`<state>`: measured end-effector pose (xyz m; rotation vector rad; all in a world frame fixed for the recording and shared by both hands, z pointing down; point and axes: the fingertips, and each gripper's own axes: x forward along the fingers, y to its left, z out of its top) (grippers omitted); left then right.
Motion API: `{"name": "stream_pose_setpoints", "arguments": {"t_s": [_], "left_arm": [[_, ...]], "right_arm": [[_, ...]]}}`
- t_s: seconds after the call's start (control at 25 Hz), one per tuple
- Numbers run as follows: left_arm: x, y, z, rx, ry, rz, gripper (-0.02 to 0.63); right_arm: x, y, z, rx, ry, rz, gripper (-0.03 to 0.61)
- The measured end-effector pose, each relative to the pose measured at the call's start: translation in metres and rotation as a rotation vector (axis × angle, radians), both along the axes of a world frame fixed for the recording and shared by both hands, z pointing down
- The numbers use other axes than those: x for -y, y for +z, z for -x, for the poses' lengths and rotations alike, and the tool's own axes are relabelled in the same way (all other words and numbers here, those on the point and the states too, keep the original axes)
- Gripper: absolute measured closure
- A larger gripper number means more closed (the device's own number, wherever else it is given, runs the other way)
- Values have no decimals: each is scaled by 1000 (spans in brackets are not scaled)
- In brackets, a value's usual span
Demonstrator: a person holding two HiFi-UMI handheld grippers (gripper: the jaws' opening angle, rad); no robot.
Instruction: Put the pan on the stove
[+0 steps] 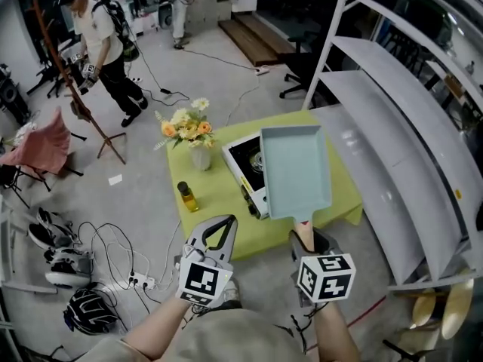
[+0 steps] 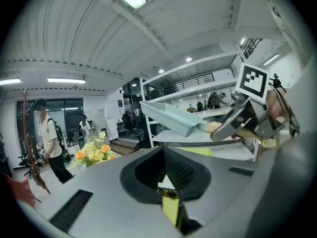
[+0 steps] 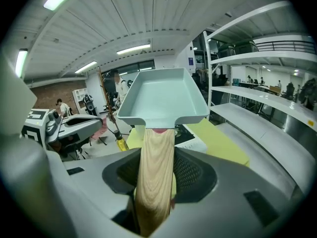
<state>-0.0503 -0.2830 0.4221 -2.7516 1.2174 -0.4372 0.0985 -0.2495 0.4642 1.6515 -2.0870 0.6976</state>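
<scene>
Right gripper (image 1: 305,240) fingers clamped on handle of pan (image 1: 294,170), left gripper (image 1: 226,225) fingers closed, empty

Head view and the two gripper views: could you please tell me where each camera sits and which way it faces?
Head view: on the person's head, looking steeply down at the yellow-green table; both forearms, left claw and right claw show.
Left gripper view: on the left claw, facing the white shelving; its own jaws show, the right claw at right.
Right gripper view: on the right claw, looking along the wooden handle of the pale blue rectangular pan; left claw at left.
Shared: all three show the pan.
</scene>
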Motion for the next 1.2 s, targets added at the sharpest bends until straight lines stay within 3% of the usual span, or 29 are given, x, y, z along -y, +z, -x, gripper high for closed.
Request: {"name": "stream_pose_setpoints", "arguments": {"t_s": [0.52, 1.2], "left_arm": [[49, -15, 2, -28, 7, -28, 607], [113, 38, -15, 1, -112, 110, 607]], "right_arm": [[54, -8, -1, -12, 14, 12, 413], [149, 65, -12, -47, -124, 167, 413]]}}
